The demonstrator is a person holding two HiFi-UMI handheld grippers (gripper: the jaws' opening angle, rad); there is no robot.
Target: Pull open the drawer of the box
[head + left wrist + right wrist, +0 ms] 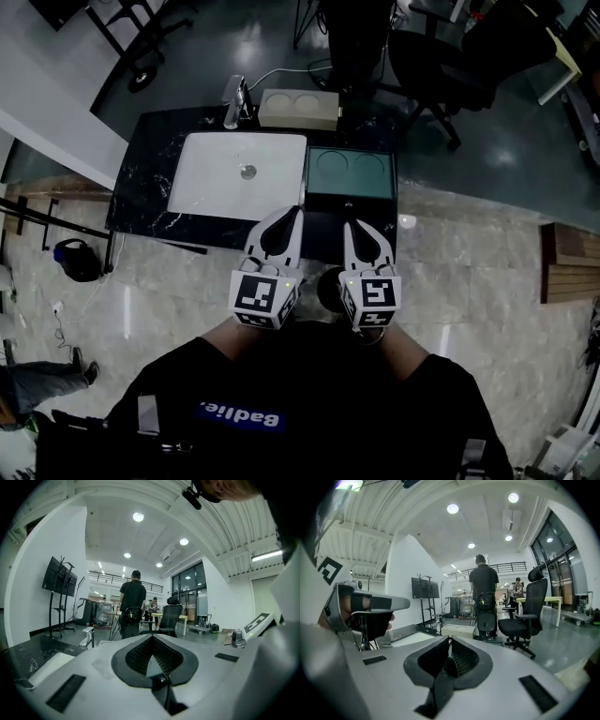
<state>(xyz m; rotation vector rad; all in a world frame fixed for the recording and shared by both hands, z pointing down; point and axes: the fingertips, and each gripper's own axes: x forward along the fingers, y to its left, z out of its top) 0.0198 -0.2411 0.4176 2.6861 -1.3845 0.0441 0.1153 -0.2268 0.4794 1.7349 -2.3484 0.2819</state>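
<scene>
Box [298,108] in beige, with two round recesses in its top, is standing at the far edge of the bench [141,202], just behind the white sink basin [237,175] and just beside the faucet [234,101]; whether its drawer is open cannot be told from these views. A teal container [350,173], also bearing two round recesses, is lying at the right end of the bench, just beside the basin. The left gripper [292,214] is hovering at the near edge of the bench with its jaws pressed together and nothing between them. The right gripper [349,226] is hovering just beside it, likewise with jaws pressed together and carrying nothing. Both grippers are pointing towards the far edge and are staying well apart from the box. Beyond the bench, a person [483,597] is standing with back turned, near an office chair [525,616]
</scene>
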